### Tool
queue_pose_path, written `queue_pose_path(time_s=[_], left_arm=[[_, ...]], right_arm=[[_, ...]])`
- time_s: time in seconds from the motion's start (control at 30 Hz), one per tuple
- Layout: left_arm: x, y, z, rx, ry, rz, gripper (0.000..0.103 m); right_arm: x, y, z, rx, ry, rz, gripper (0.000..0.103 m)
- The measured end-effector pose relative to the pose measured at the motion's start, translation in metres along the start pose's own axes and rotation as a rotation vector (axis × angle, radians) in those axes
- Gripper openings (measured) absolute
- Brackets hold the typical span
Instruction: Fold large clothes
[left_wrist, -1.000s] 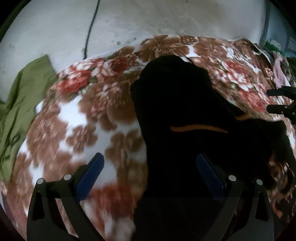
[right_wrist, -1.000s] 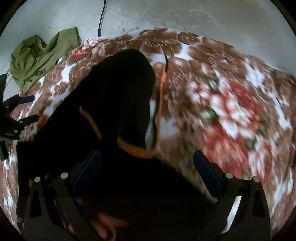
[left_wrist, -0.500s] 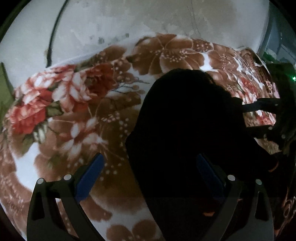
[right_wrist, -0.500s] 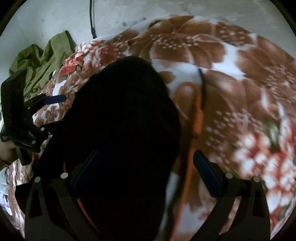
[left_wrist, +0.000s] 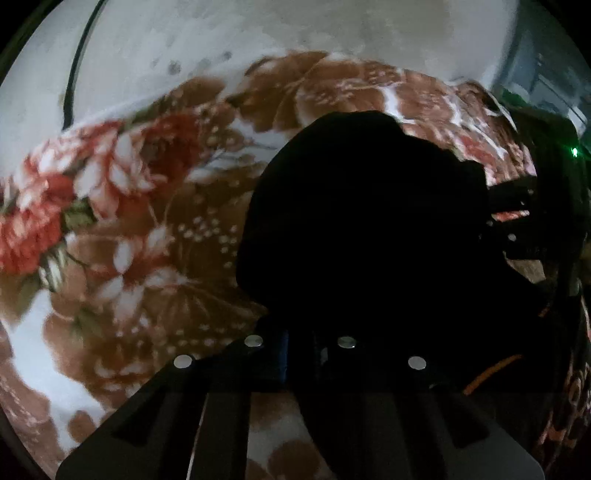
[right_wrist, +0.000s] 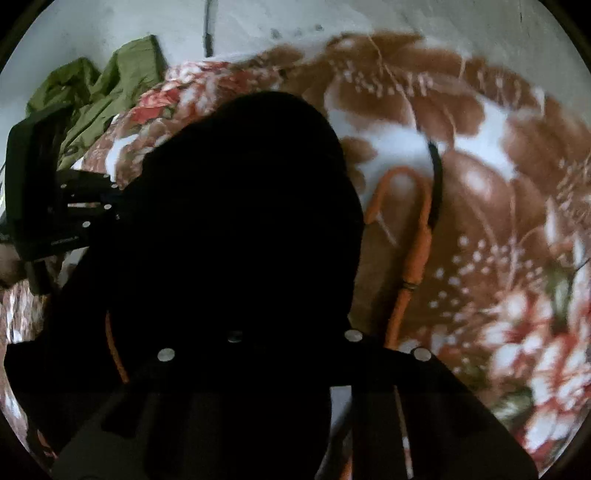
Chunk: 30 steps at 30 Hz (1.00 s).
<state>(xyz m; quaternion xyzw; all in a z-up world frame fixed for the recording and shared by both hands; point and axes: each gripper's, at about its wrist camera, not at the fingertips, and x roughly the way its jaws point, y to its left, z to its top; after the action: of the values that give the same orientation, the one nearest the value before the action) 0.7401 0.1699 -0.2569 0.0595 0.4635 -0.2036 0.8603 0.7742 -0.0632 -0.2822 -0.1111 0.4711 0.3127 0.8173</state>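
Left wrist view:
Garment: black garment (left_wrist: 369, 229) fills my centre and runs out toward 3 o'clock, lying on the floral blanket (left_wrist: 140, 236).
Left jaws: left gripper (left_wrist: 299, 354) has just been closing, and I see its jaws drawn together low in the view at the garment's near edge. Black fabric appears to sit between them, so I read this as a pinch on cloth.
Risk: everything there is black on black, so I may have caught only a thin single layer, or blanket with it. A lift would then slip or drag the bedding.

Right wrist view:
Garment: same dark mass at centre and toward 9 o'clock, with an orange drawcord (right_wrist: 413, 236) trailing loose on the blanket at 3 o'clock.
Right jaws: right gripper (right_wrist: 291, 350) has also just been closing. Its jaws stand nearly together on the garment's near hem, gripping fabric as far as I can judge.
Other hand: left gripper sits at 9 o'clock, near the green cloth (right_wrist: 96, 92).
Risk: uneven grips would skew the fold, and the loose cord could snag or end up bunched inside it.
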Motion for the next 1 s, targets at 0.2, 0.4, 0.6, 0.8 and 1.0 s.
queue_pose_path(time_s=[0.2, 0.4, 0.6, 0.8, 1.0], left_arm=[[-0.042, -0.024, 0.011, 0.048, -0.063, 0.035, 0.007], [-0.087, -0.056, 0.023, 0.128, -0.099, 0.083, 0.007], [-0.146, -0.092, 0.013, 0.148, -0.180, 0.084, 0.007], [-0.200, -0.143, -0.020, 0.107, -0.271, 0.023, 0.007], [-0.237, -0.190, -0.057, 0.134, -0.281, -0.005, 0.006]], right_arm=[[-0.038, 0.025, 0.004, -0.067, -0.050, -0.003, 0.016], [-0.086, 0.046, 0.007, -0.072, -0.103, 0.001, 0.016], [-0.139, 0.064, -0.006, -0.058, -0.143, 0.013, 0.015], [-0.196, 0.094, -0.048, -0.108, -0.140, 0.032, 0.015], [-0.239, 0.118, -0.102, -0.067, -0.146, 0.066, 0.015]])
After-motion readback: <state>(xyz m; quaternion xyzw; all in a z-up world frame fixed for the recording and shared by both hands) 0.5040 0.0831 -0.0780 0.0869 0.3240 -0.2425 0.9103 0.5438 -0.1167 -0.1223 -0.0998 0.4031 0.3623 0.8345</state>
